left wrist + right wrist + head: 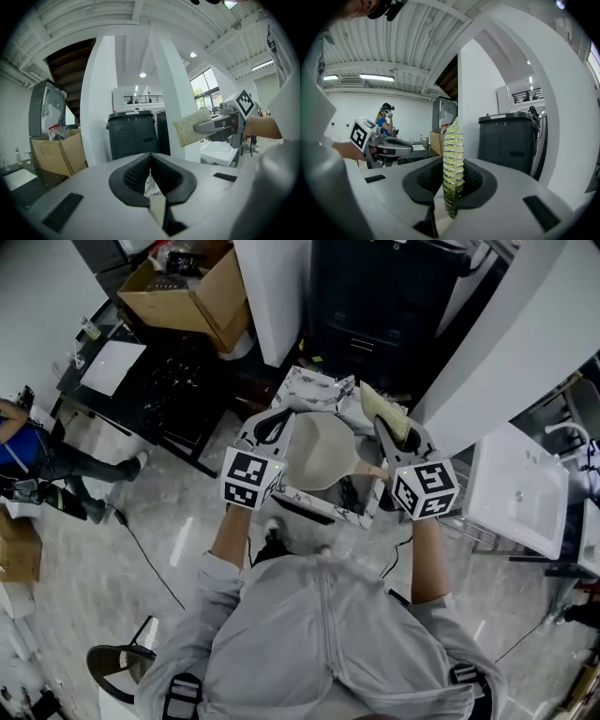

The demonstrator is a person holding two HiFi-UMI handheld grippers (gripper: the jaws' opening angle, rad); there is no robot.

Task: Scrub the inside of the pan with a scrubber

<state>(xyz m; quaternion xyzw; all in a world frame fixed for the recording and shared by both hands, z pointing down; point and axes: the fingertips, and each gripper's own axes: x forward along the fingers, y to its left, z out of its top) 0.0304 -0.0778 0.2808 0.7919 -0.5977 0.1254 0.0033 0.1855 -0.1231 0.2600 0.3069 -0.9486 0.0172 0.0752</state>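
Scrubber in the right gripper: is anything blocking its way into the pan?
Nothing visible does. The right gripper pinches the scrubber beside the right rim of the pan, whose inside looks bare. The left gripper is at its left edge, off that path.

Warehouse-type lab: white columns [96, 93], cardboard box [187, 287], black bin [131, 133], strip lights [377, 77].

Left gripper [150, 158]: jaws seen pressed together at the tips | right gripper [204, 126]: seen at upper right, clamped on scrubber [191, 127] | behind: black bin [132, 133] at centre, cardboard box [58, 157] at left
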